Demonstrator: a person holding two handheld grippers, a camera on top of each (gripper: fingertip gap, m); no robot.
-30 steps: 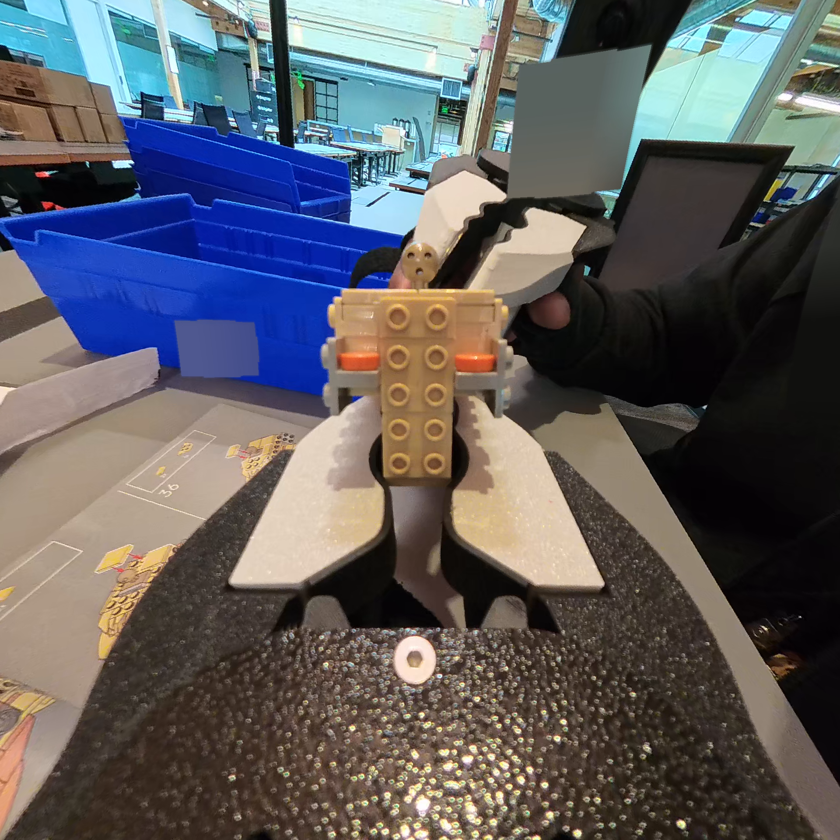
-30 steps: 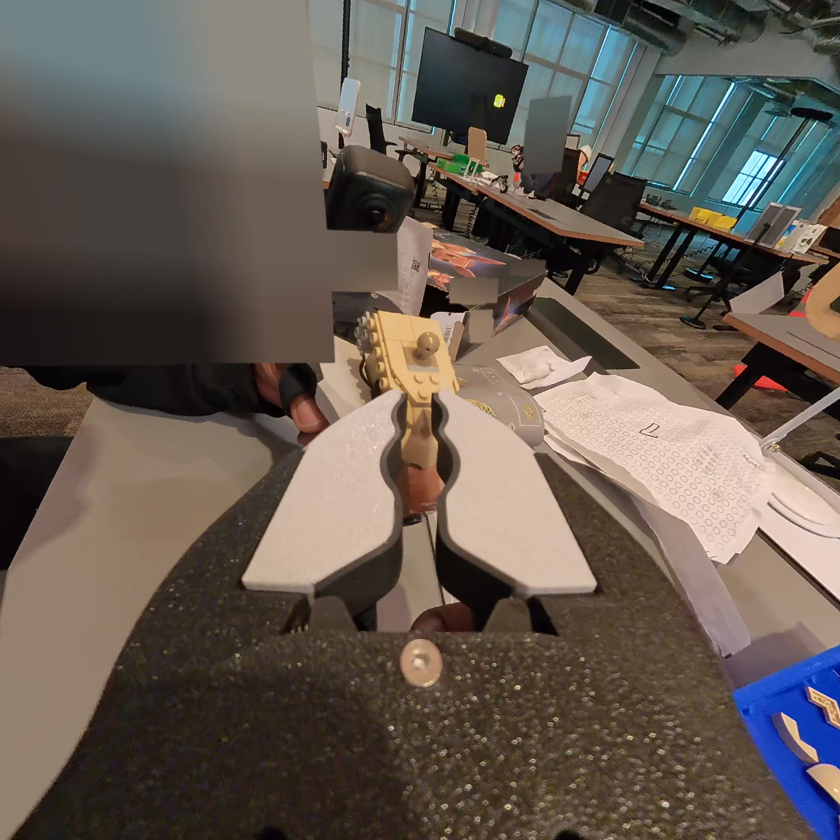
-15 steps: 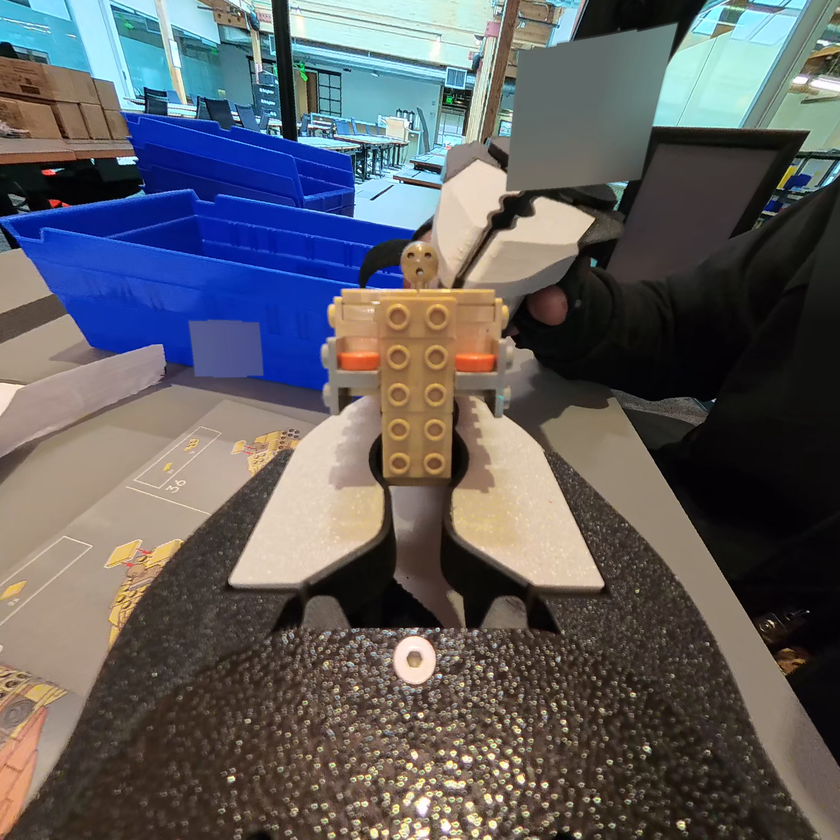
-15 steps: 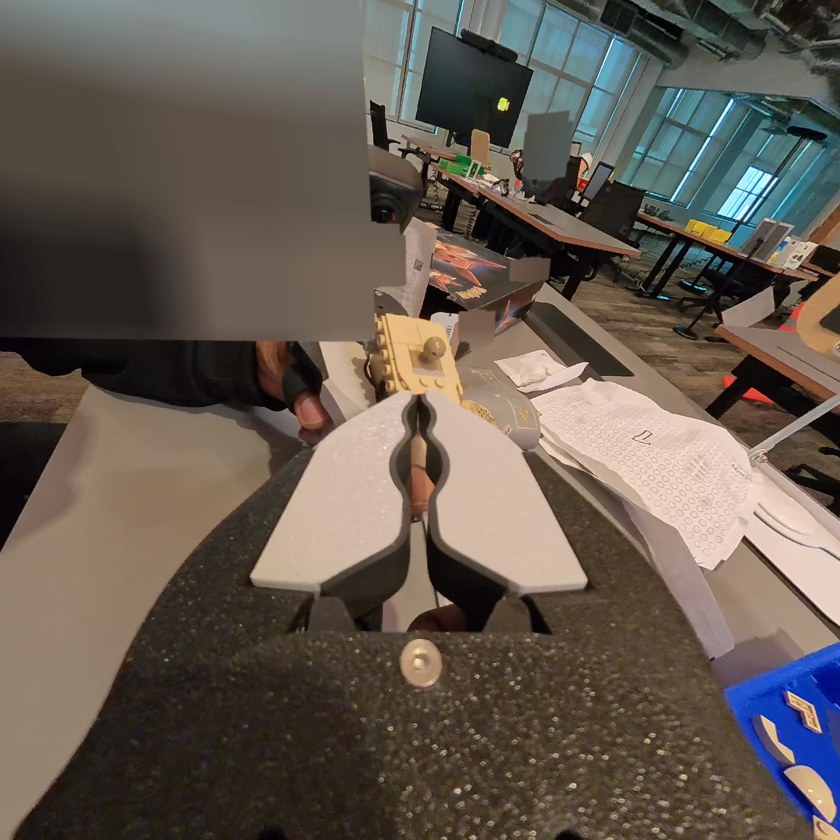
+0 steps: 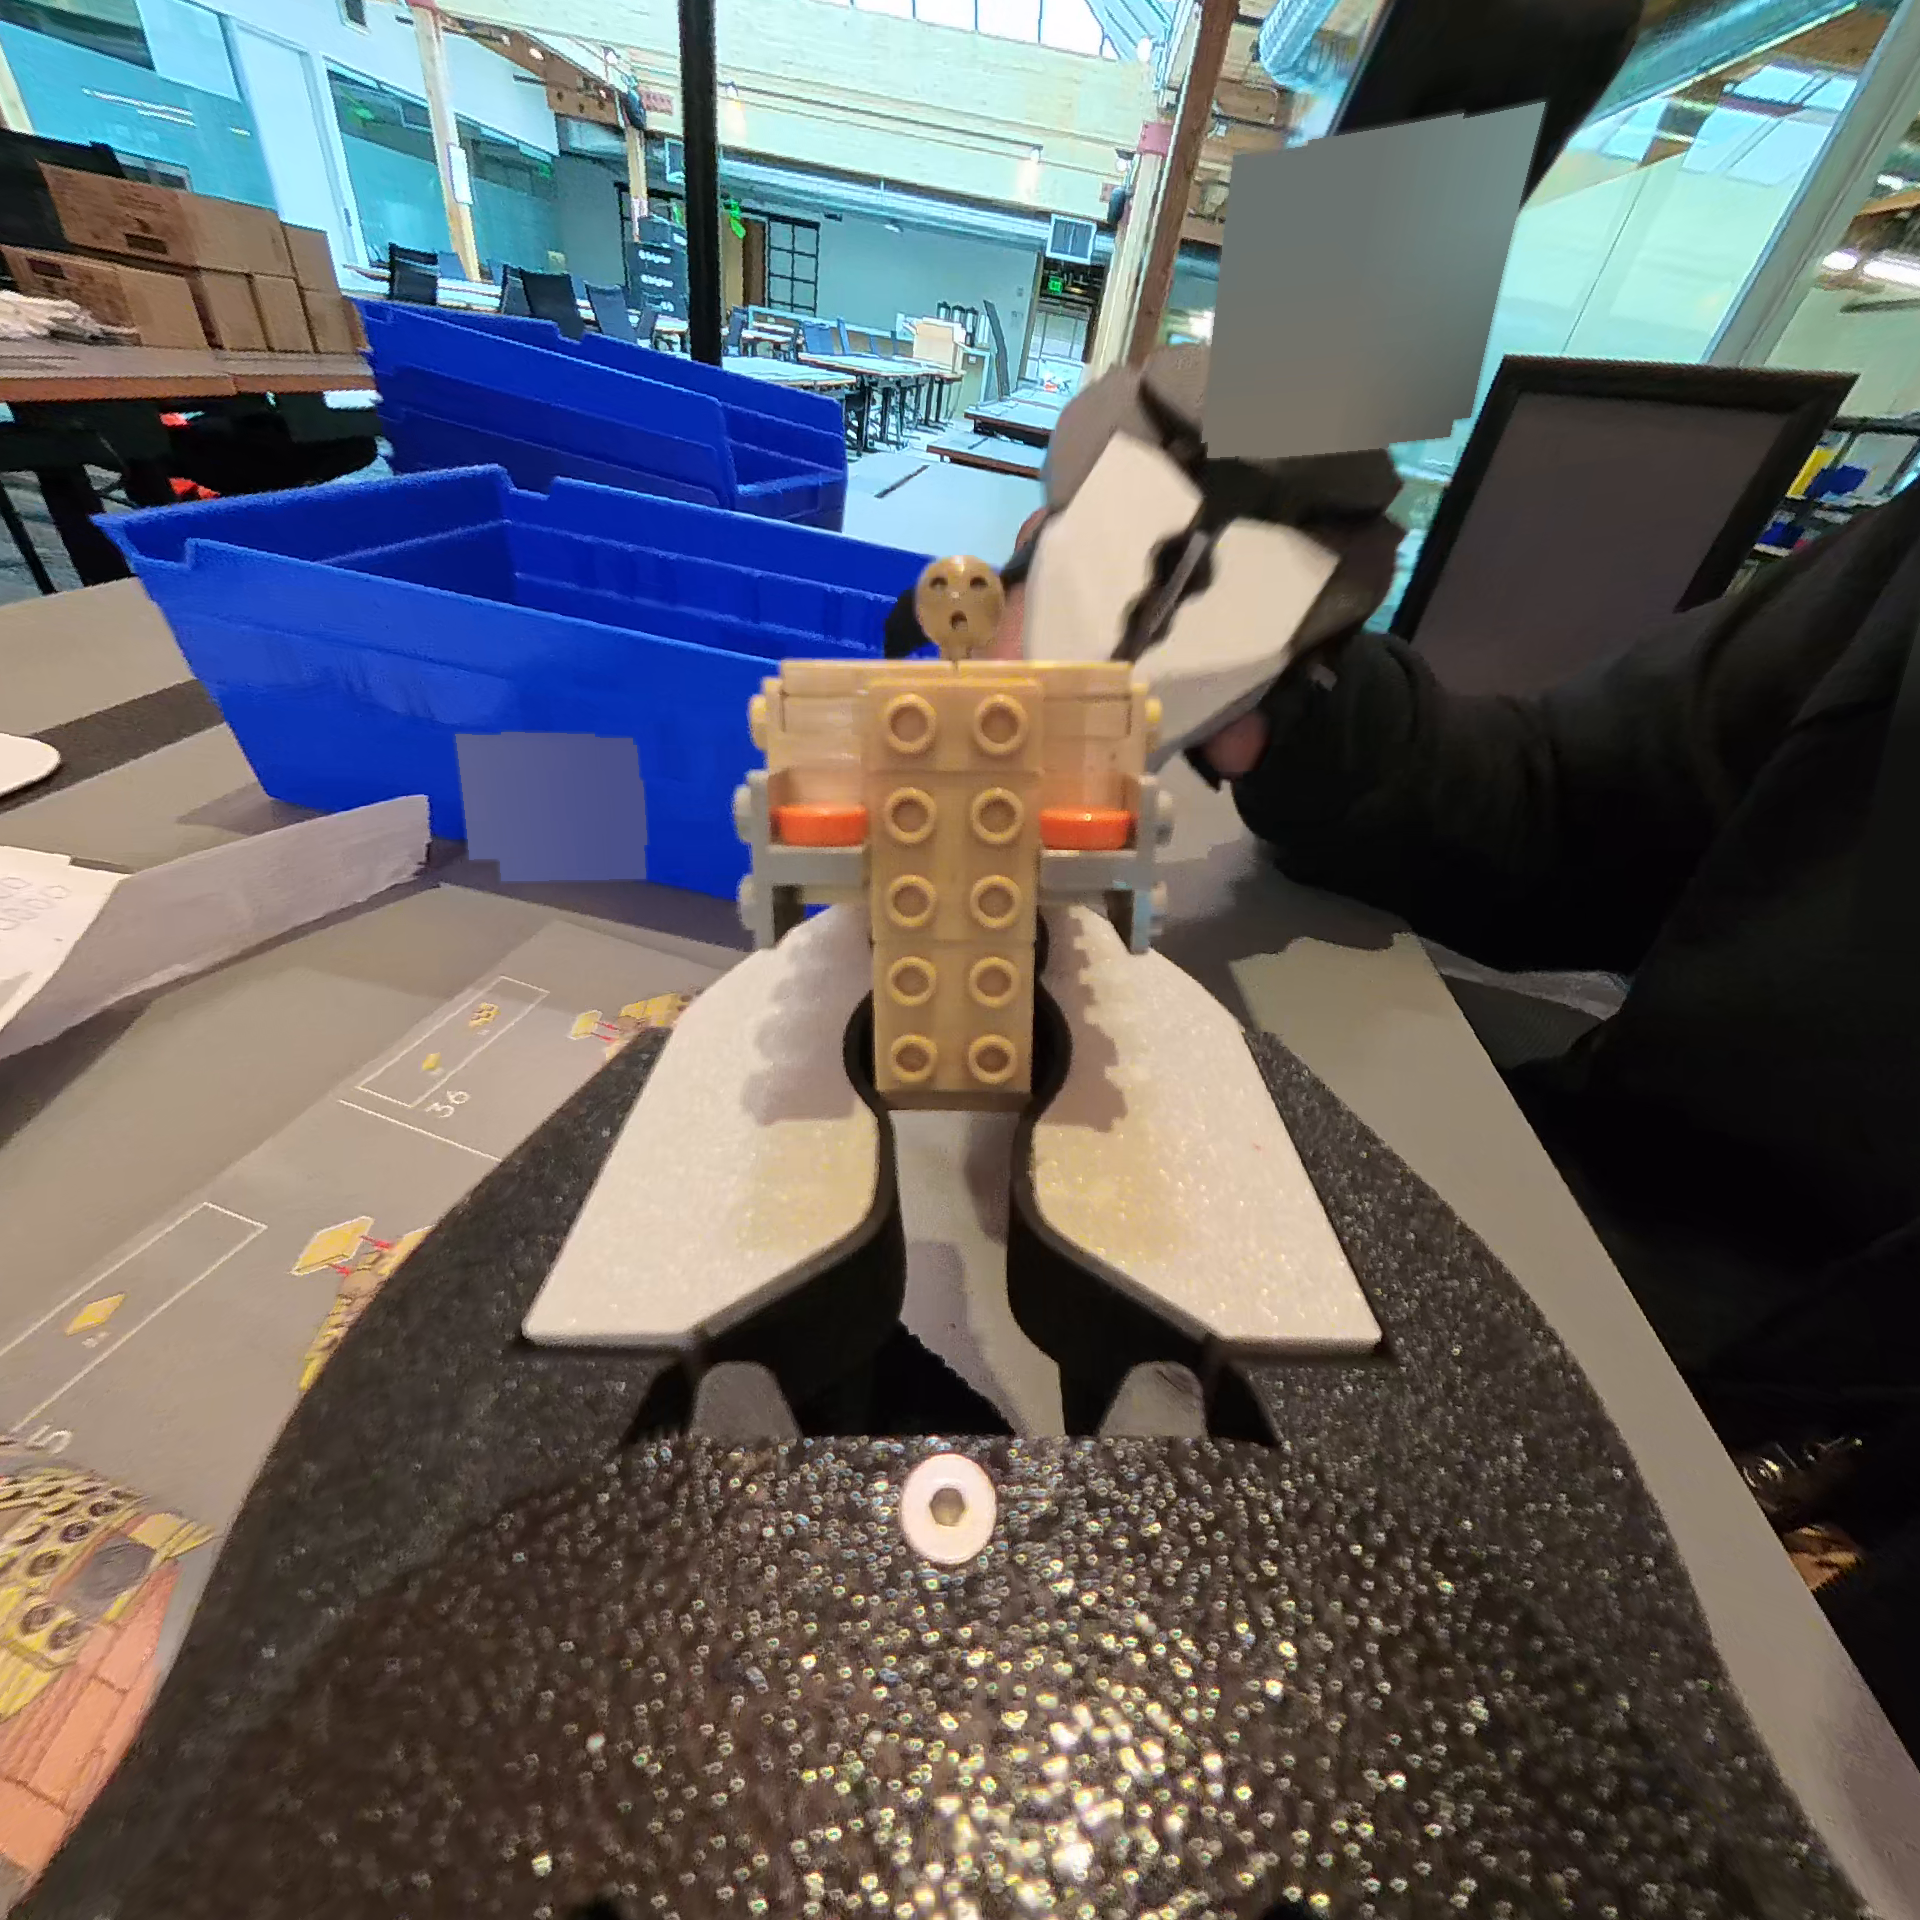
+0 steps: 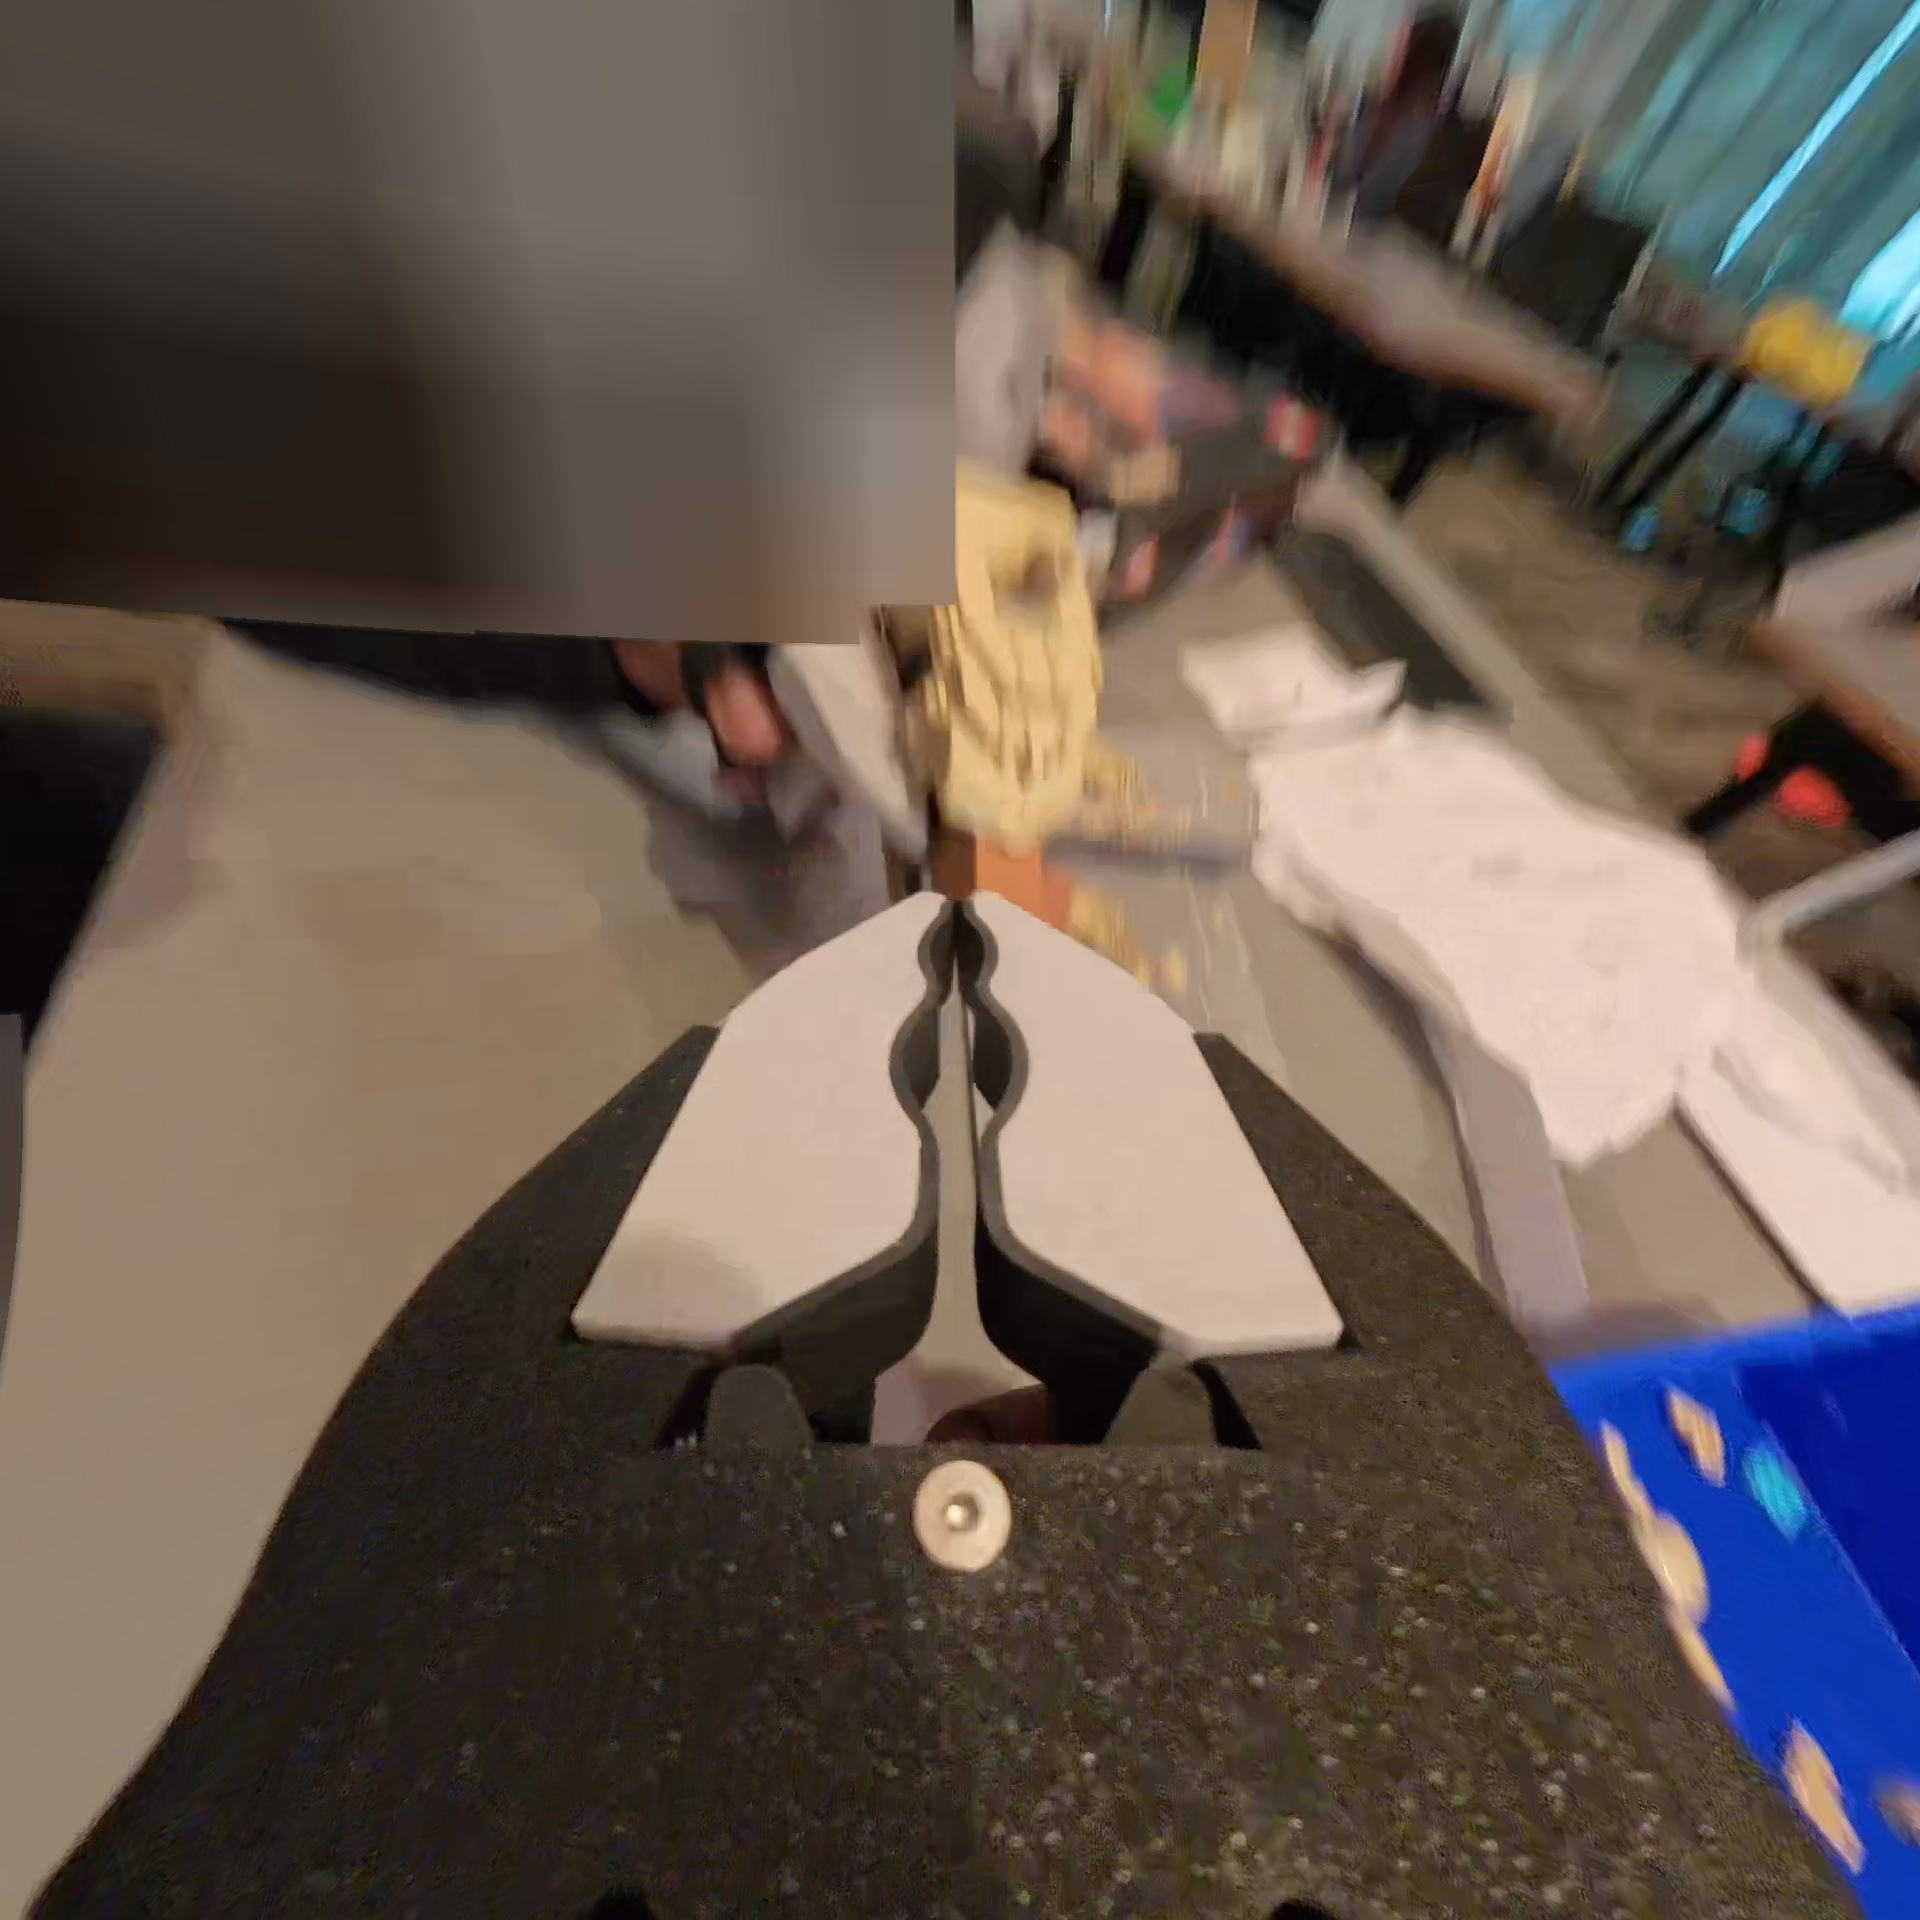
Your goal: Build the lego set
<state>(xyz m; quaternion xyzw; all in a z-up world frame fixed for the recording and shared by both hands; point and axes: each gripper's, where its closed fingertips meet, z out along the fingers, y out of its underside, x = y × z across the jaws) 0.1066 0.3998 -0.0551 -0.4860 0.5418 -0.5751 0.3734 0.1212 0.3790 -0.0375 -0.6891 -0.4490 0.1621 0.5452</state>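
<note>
My left gripper (image 5: pixel 954 971) is shut on a tan lego assembly (image 5: pixel 954 894) and holds it upright above the table. The assembly has orange pieces on both sides, grey side brackets and a small tan ball piece (image 5: pixel 959 601) on top. In the left wrist view my right gripper (image 5: pixel 1169 587) is behind the assembly, up and to the right, clear of it. The right wrist view is blurred by motion. There my right gripper (image 6: pixel 954 912) has its fingers pressed together with nothing between them. The assembly (image 6: pixel 1013 707) is just ahead of the tips.
Blue bins (image 5: pixel 468 644) stand behind the assembly. An instruction booklet (image 5: pixel 312 1143) lies on the grey table at the left. White paper bags (image 6: pixel 1455 883) lie at the right. A blue bin with loose pieces (image 6: pixel 1818 1507) is near right. A person's black sleeve (image 5: pixel 1558 810) reaches in.
My right gripper has let go of the assembly, drawn back from it and closed. It is moving fast, so its view is blurred. My left gripper still holds the assembly in the same place.
</note>
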